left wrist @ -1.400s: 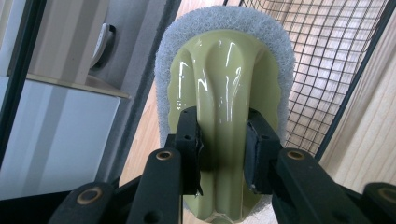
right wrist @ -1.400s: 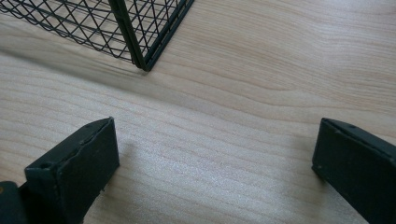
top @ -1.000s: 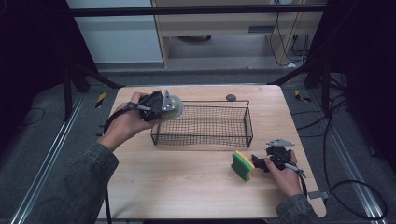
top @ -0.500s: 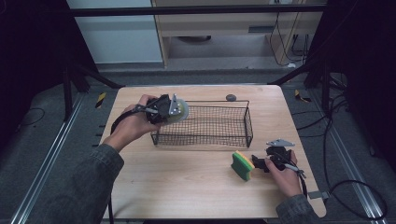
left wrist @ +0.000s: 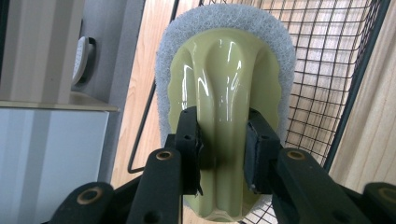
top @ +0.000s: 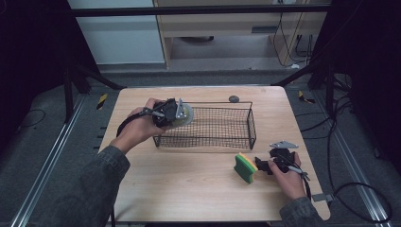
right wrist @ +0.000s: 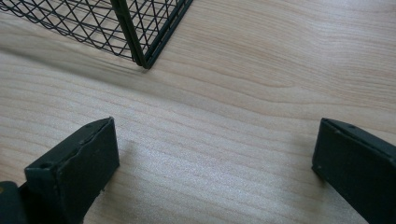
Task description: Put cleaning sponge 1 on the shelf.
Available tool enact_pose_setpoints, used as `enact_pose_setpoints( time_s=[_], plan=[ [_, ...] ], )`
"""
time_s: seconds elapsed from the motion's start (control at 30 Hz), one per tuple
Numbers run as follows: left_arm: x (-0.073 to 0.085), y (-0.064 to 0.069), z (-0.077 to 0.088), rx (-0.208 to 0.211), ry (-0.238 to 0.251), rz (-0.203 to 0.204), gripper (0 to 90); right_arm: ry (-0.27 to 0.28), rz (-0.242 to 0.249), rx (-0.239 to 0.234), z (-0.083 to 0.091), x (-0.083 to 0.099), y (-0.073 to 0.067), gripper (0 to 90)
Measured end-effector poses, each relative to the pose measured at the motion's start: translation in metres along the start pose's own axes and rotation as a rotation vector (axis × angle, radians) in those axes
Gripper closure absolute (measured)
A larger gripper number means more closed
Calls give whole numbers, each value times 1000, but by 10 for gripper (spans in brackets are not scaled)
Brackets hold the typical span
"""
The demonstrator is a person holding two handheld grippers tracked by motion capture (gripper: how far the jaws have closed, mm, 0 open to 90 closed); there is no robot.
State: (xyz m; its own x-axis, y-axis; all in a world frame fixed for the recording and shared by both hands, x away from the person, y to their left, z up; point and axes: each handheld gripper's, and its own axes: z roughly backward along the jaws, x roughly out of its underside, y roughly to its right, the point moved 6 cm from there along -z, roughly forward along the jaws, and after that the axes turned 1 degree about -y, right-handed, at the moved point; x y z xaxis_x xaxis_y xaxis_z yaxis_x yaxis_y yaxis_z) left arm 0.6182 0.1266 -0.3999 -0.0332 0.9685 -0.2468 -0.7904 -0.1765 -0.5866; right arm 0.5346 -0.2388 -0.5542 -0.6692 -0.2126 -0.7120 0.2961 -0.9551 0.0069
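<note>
Left gripper (top: 176, 113) clamped on the green handle of a scrub brush (left wrist: 224, 93), held over the left end of the wire basket (top: 208, 127), near the table's (top: 189, 189) far left corner. Right gripper (top: 265, 165) resting wide open near the right edge, just beside a yellow-green sponge (top: 245, 168), nothing between its jaws.
</note>
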Motion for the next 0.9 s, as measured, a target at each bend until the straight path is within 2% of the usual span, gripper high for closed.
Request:
enact_pose_setpoints(
  time_s=[0.27, 0.9],
  plan=[
    [1, 4, -7, 18, -4, -4, 704, 1, -3, 0, 0, 0, 0, 8],
    [5, 7, -16, 32, -14, 0, 704, 2, -5, -1, 0, 0, 0, 8]
  ],
)
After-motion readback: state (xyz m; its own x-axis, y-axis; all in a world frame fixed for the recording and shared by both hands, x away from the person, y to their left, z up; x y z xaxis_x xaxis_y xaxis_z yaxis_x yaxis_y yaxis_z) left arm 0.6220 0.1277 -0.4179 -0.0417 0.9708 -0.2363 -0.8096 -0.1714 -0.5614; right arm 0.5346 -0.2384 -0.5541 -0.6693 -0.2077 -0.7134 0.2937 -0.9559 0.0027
